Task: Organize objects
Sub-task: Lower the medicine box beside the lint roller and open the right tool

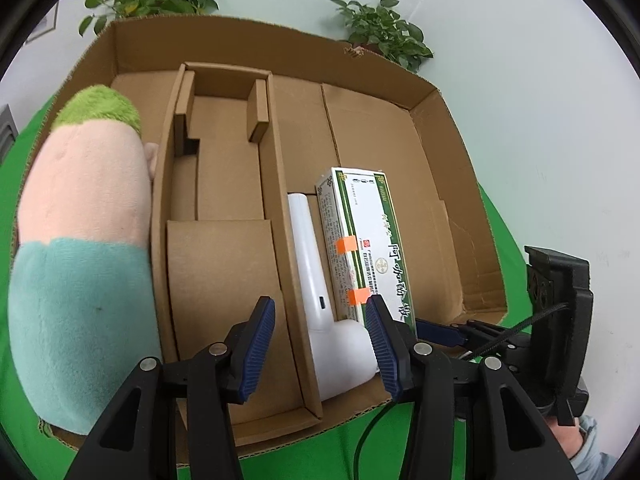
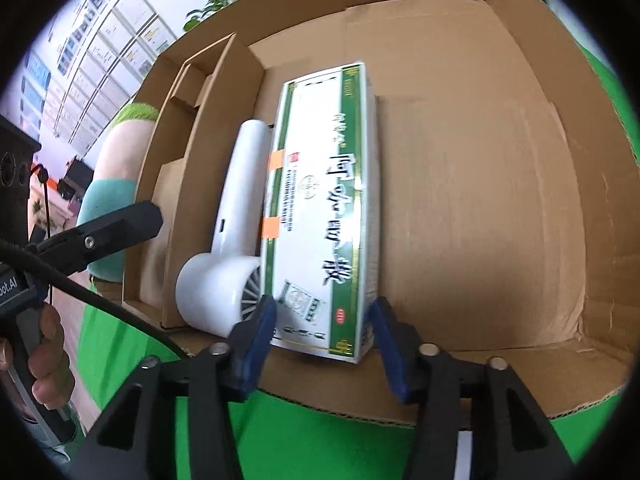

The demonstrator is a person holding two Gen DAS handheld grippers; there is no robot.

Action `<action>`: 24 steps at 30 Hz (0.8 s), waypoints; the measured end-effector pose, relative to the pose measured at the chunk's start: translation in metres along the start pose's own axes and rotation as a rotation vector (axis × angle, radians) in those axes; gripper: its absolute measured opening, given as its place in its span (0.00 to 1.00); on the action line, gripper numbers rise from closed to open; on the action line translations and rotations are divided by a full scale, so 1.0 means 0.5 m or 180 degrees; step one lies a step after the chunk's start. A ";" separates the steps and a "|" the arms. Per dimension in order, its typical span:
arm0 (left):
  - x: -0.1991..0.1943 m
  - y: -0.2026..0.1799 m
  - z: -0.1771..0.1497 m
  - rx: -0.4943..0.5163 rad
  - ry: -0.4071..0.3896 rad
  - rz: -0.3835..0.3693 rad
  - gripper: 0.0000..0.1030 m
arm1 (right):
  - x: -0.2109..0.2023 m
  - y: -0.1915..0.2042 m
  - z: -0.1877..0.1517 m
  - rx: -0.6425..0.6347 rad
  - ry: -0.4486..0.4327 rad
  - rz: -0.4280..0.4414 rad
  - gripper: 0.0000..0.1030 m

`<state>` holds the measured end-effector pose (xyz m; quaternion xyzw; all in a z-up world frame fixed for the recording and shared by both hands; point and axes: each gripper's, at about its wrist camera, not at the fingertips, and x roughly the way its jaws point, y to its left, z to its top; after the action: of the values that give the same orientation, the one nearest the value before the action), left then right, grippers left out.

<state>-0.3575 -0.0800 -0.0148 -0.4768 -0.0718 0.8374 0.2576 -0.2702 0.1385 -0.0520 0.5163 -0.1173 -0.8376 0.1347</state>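
Note:
A shallow cardboard box [image 1: 472, 184] with cardboard dividers lies on a green cloth. In it lie a white hair dryer [image 1: 320, 280] and, right beside it, a green-and-white medicine carton [image 1: 368, 232] with orange tape. A plush toy [image 1: 80, 240], pink, teal and green, fills the left compartment. My left gripper [image 1: 320, 332] is open, its fingers either side of the dryer's head. My right gripper [image 2: 324, 328] is open at the near end of the carton [image 2: 324, 200], beside the dryer [image 2: 228, 248].
The box's right compartment [image 2: 480, 200] has a bare floor. An inner divider frame [image 1: 224, 168] sits between the plush and the dryer. Two potted plants [image 1: 380, 28] stand behind the box by a pale wall. The other gripper's body [image 1: 560, 320] is at the right.

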 end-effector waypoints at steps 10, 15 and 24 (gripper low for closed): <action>-0.106 -0.063 -0.065 0.0291 -0.1095 0.1133 0.96 | -0.103 0.053 -0.040 -0.0333 -0.0975 -0.0595 0.99; -0.158 -0.106 -0.115 0.0341 -0.1505 0.1705 0.99 | -0.142 0.091 -0.053 -0.0598 -0.1374 -0.0855 0.99; -0.168 -0.140 -0.170 0.0363 -0.1507 0.1922 0.99 | -0.155 0.116 -0.057 -0.0593 -0.1686 -0.0861 0.99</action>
<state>-0.2264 -0.0726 0.0294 -0.2548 0.0611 0.9650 0.0019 -0.2052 0.1097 0.0195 0.2764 -0.0013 -0.9605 0.0334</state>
